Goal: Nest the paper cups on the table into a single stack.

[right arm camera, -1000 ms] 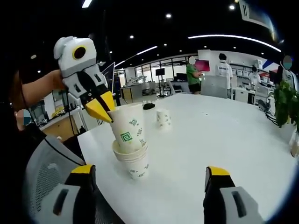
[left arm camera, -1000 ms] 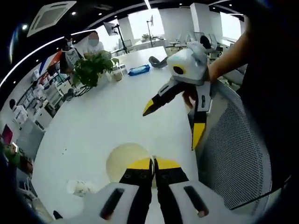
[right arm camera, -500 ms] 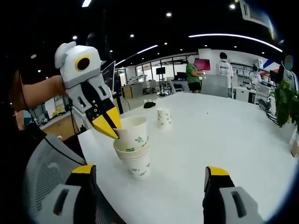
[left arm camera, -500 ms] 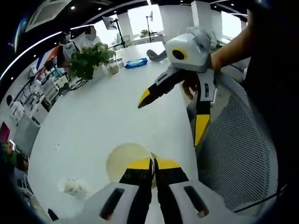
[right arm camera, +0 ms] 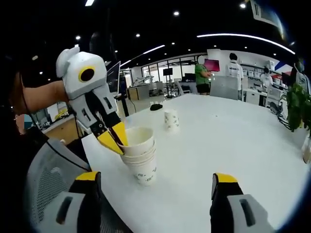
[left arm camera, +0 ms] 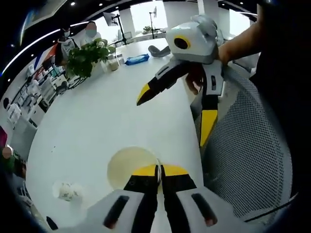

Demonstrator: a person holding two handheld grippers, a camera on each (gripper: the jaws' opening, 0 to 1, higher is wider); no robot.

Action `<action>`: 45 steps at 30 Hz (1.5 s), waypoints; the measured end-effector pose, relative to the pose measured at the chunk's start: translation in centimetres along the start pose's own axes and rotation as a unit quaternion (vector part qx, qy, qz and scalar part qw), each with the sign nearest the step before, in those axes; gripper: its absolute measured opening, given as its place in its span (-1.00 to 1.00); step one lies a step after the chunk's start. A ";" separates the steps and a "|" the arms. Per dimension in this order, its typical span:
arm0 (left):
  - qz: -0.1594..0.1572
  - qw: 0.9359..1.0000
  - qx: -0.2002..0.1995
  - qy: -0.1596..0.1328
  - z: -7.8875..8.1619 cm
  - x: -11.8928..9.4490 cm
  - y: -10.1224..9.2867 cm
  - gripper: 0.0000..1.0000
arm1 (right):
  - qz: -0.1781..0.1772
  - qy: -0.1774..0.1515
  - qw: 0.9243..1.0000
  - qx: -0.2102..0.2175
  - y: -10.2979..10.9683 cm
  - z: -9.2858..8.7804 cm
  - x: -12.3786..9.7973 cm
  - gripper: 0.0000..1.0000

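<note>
Jaws of the left gripper (right arm camera: 114, 140) pinched on the rim of the top paper cup (right arm camera: 138, 140). Same jaws seen up close in the left gripper view (left arm camera: 158, 171), yellow tips pressed together over the round cup mouth (left arm camera: 127, 164). Top cup pushed down into the stack of cups (right arm camera: 141, 164), near the close edge of the white table (right arm camera: 233, 145). Green marks on the cup sides. One more small cup (right arm camera: 171, 119) alone farther back on the table, well apart from the stack.

Jaws of the right gripper (right arm camera: 158, 182) spread wide, nothing between them, low and near in the right gripper view, stack just beyond them. Right gripper again in the left gripper view (left arm camera: 172, 116), held up over the table by a hand (left arm camera: 194, 80), its two yellow-tipped jaws far apart.

Mesh chair back (left arm camera: 248, 160) right beside the table edge. Green plant (left arm camera: 86, 57) far off on the table, with a blue thing (left arm camera: 136, 59) and a grey thing (left arm camera: 158, 50) near it. People (right arm camera: 202, 75) standing at the far end of the room. Bright ceiling lights (right arm camera: 176, 13) overhead.
</note>
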State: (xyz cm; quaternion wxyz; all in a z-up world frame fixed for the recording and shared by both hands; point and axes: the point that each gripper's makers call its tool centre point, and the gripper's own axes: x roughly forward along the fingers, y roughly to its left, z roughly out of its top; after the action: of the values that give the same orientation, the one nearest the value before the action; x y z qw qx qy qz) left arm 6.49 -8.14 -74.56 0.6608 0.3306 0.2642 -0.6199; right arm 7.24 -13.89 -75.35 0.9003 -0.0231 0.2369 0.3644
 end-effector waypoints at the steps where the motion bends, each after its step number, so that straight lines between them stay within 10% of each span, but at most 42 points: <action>1: -0.001 1.000 -0.002 -0.002 0.0 0.0 0.0 -1.00 | 0.000 0.001 1.000 0.000 0.0 0.0 0.0 0.90; 30: -0.048 0.998 -0.047 -0.004 -0.8 1.2 -1.0 -0.95 | 0.000 0.012 1.000 -0.002 0.0 -0.5 0.1 0.87; 45: 0.007 0.997 -0.049 -0.055 0.6 -1.9 1.8 -0.75 | 0.003 -0.001 1.000 0.004 0.1 0.0 0.0 0.89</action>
State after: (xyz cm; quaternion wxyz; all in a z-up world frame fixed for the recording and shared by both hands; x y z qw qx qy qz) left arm 8.08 -7.36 -72.50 0.6938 0.2653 0.2555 -0.6188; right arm 7.20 -13.81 -75.35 0.8994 -0.0189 0.2375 0.3665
